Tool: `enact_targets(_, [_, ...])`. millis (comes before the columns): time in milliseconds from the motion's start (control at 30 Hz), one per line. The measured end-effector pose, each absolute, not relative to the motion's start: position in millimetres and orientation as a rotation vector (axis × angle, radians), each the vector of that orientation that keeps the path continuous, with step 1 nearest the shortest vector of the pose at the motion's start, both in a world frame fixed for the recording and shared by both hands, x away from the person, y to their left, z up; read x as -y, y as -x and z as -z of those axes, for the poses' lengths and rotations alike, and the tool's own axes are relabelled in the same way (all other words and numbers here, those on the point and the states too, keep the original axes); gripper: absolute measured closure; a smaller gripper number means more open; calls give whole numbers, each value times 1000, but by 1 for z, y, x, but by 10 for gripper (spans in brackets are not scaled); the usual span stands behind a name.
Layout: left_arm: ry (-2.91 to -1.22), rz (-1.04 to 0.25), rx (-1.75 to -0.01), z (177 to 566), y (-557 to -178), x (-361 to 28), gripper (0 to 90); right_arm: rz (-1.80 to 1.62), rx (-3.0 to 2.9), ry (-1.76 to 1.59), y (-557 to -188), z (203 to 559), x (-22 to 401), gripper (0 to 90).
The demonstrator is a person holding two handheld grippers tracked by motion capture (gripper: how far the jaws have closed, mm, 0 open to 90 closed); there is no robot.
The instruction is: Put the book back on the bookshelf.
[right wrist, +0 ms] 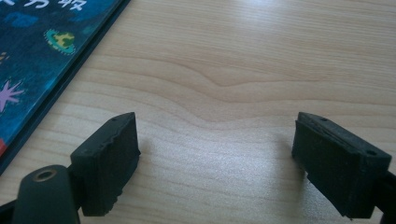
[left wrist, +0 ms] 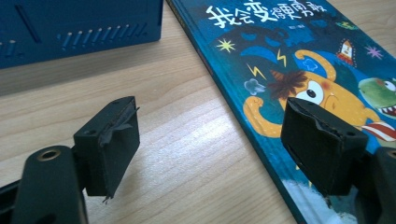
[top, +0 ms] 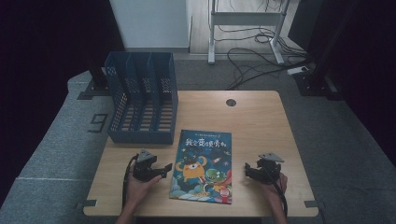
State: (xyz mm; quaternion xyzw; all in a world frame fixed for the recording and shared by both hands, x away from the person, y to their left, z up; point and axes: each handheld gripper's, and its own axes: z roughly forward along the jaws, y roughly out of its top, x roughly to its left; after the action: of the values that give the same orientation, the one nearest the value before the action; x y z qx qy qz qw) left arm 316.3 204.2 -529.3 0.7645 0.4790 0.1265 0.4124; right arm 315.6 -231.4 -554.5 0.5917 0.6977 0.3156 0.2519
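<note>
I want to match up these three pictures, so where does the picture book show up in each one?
High view: the picture book lies flat at the table's near middle, between the two grippers.
Left gripper view: it fills the upper right, its edge running diagonally.
Right gripper view: a strip at the upper left corner.
Shared landmark: the wooden table.

Both forearms enter from near edge, hands low, one gripper each. Left gripper (top: 161, 170): hand wrapped around body from behind, jaws level, pointing toward other gripper, standing wide apart, nothing between pads. Right gripper (top: 249, 170): hand behind and below body, cable trailing back over wrist, jaws level, aimed back at left one, spread wide, gap bare. Grippers well apart.
</note>
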Motion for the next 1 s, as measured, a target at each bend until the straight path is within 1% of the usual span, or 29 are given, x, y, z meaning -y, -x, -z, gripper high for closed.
enact_targets(67, [-1920, -307, -1198, 529, -316, -201, 198, -864, -1880, -1620, -316, 555, 231, 143])
enact_targets(200, [-1937, -325, -1181, 529, -314, -196, 202, -876, -1874, -1628, -315, 554, 231, 147])
enact_targets(433, [-1941, -342, -1202, 534, -313, -196, 209, -927, -1867, -1622, -321, 549, 233, 165])
enact_targets(667, [-1991, -346, -1193, 535, -318, -178, 209, -984, -1865, -1602, -323, 539, 232, 170])
enact_targets(833, [-1998, -349, -1161, 526, -326, -167, 205, -1001, -1887, -1572, -326, 531, 222, 173])
enact_targets(1000, [-2005, -342, -1160, 530, -326, -169, 204, -1013, -1902, -1536, -331, 524, 207, 174])
